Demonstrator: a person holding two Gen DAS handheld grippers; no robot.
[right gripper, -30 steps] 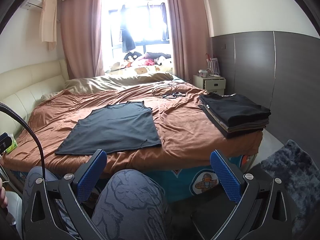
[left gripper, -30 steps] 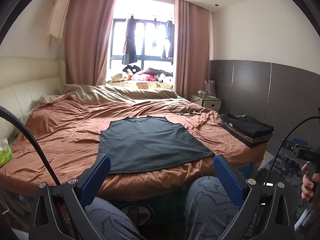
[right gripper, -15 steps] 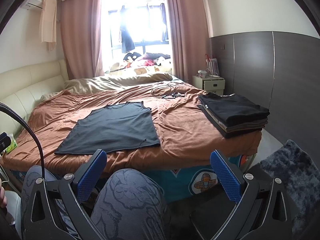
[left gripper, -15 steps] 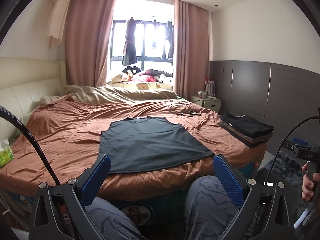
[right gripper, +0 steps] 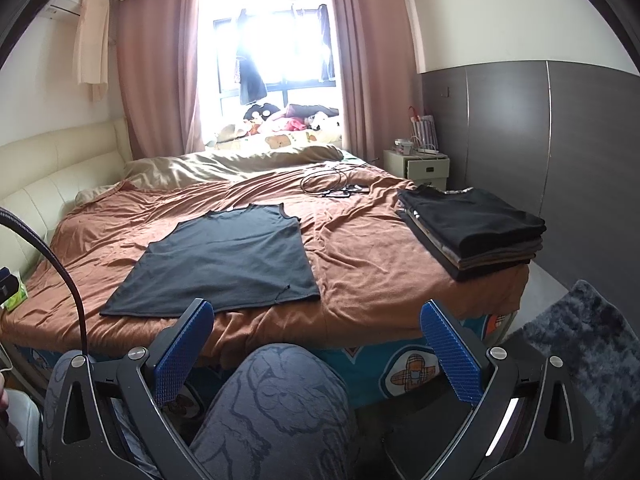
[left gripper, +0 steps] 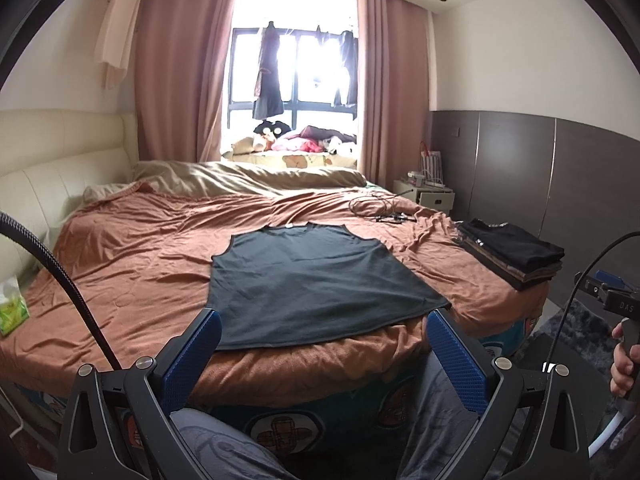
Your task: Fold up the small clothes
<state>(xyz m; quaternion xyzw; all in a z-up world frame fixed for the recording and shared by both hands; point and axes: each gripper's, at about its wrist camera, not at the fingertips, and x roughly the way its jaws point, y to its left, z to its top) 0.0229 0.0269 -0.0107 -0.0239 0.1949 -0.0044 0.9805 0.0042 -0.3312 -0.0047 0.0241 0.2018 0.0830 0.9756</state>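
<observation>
A dark grey sleeveless top [left gripper: 312,280] [right gripper: 228,264] lies spread flat on the brown bedspread [left gripper: 132,264] [right gripper: 368,256], hem toward me, neck toward the window. My left gripper [left gripper: 324,354] is open and empty, held short of the hem above the person's knees. The right gripper [right gripper: 316,350] is also open and empty, off the bed's near edge and to the right of the top. A stack of folded dark clothes [left gripper: 516,252] [right gripper: 476,232] sits at the bed's right corner.
Black cables [right gripper: 336,184] lie on the far right of the bed, and a beige duvet [left gripper: 248,176] is bunched at the far end. A green tissue pack [left gripper: 12,312] rests at the left edge. A white nightstand [right gripper: 420,164] and grey rug [right gripper: 588,344] are on the right.
Both grippers have drifted very slightly; the top and the folded stack lie where they were. Both stay open.
</observation>
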